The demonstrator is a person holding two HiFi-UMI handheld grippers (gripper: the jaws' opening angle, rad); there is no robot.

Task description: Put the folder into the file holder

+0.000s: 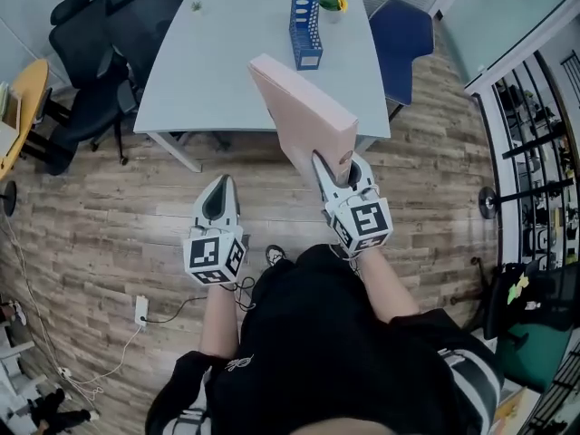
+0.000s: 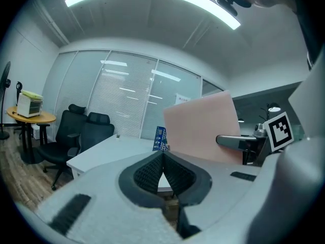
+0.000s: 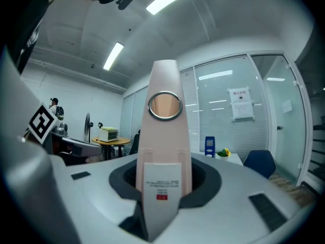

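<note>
Lower centre-left, the left gripper [image 1: 220, 188] is pressed together, empty. To its right the right gripper [image 1: 339, 167] pinches one end of the pink folder [image 1: 301, 109], raised short of the table [image 1: 227, 62]. Held so, it may twist and knock over the blue file holder [image 1: 305, 21] at upper centre.

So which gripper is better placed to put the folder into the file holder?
Right. The right gripper holds the folder, which points toward the file holder on the table. The left gripper is shut and empty.
</note>
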